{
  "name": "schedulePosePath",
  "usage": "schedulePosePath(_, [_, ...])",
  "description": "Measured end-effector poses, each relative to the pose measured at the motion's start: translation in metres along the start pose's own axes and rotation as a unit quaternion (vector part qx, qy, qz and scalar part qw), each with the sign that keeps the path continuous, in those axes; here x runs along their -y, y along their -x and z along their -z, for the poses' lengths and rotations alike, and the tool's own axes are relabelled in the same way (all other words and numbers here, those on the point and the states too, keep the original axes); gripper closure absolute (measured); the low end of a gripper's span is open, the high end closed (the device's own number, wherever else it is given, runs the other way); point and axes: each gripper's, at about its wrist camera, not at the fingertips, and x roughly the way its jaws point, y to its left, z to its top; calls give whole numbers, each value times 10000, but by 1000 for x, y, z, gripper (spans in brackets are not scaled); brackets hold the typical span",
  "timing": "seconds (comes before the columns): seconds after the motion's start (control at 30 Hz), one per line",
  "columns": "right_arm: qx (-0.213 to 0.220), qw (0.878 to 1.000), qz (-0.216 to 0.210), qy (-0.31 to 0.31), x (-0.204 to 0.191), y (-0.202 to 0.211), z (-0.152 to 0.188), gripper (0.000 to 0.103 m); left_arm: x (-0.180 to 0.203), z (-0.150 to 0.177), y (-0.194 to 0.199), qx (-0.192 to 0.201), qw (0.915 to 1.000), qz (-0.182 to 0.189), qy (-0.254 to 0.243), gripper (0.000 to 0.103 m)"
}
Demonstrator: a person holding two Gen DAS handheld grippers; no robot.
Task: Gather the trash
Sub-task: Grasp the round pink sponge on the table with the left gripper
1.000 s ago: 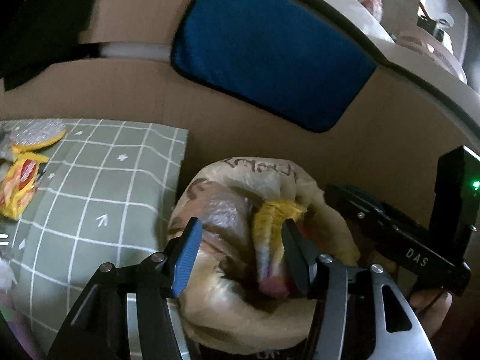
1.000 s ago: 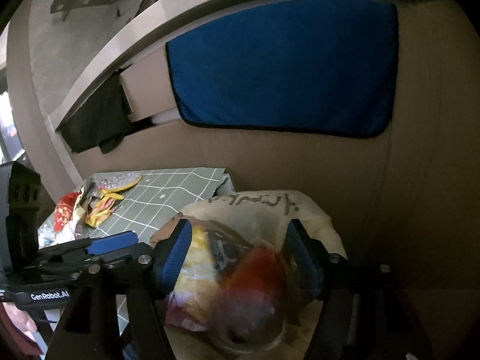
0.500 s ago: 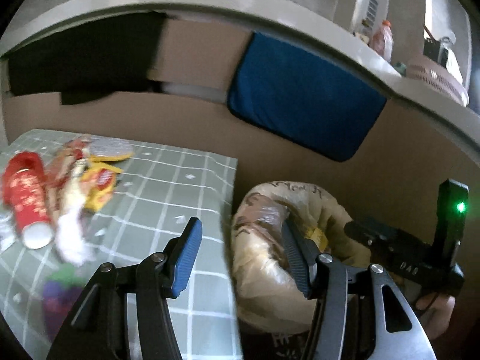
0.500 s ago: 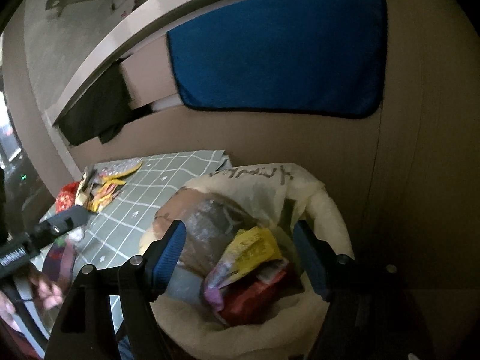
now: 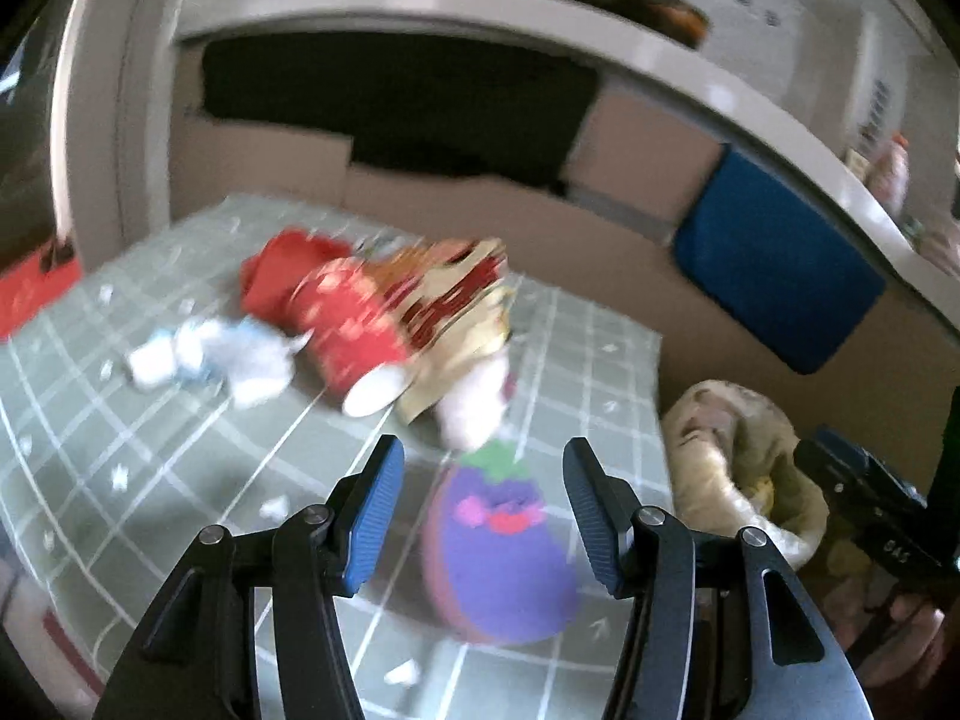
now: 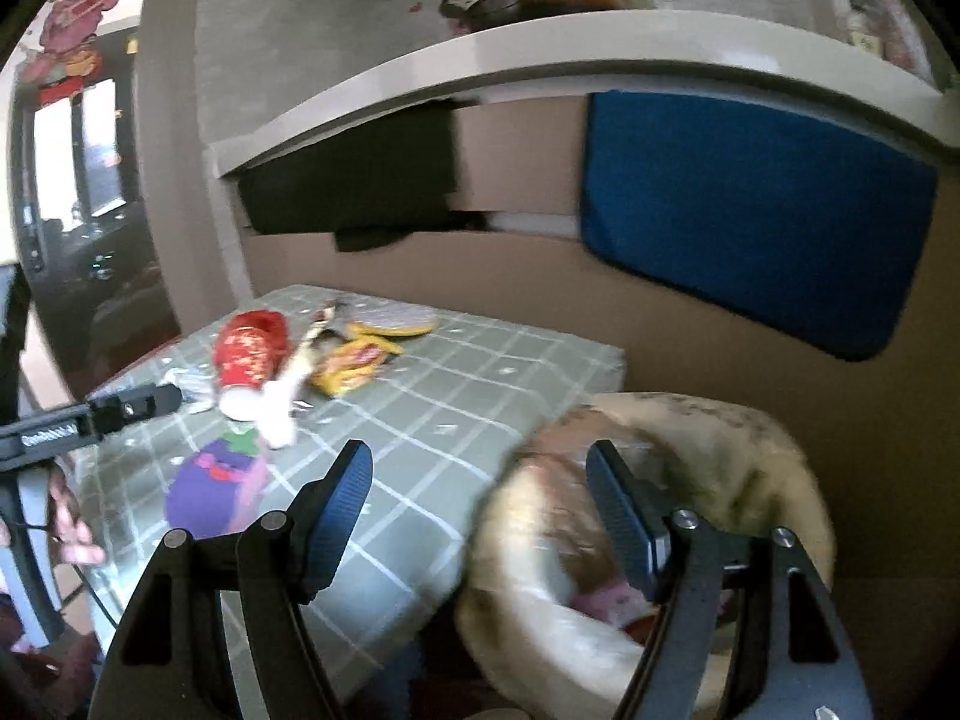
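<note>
My left gripper [image 5: 483,462] is open above the green checked tablecloth [image 5: 150,480]. A purple eggplant toy [image 5: 498,546] lies on the cloth under the gap between its fingers, untouched. Beyond it lie a red paper cup [image 5: 348,324] on its side, crumpled wrappers [image 5: 462,300] and white tissue [image 5: 204,354], all blurred. My right gripper [image 6: 480,462] is open and empty over the table's right edge. Just to its right sits the bag-lined bin [image 6: 690,468] with trash inside. The right wrist view also shows the cup [image 6: 249,354], yellow wrappers [image 6: 354,360] and toy [image 6: 216,486].
A cardboard wall with a blue cloth [image 6: 750,222] and a black cloth [image 6: 354,192] backs the table under a white shelf [image 6: 540,54]. The bin [image 5: 738,456] stands against the table's right side. A hand [image 6: 66,534] shows at the left edge.
Both grippers swung left from the bin toward the table. The right gripper opened and the wrappers it held now lie in the bag. The left view went from bin to table litter.
</note>
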Motion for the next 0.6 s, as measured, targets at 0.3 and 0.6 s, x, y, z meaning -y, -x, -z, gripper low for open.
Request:
schedulePosePath(0.3, [-285, 9992, -135, -259, -3, -15, 10, 31, -6, 31, -47, -876, 9955, 74, 347, 47])
schedulePosePath(0.6, [-324, 9980, -196, -507, 15, -16, 20, 31, -10, 36, -55, -945, 9908, 427, 873, 43])
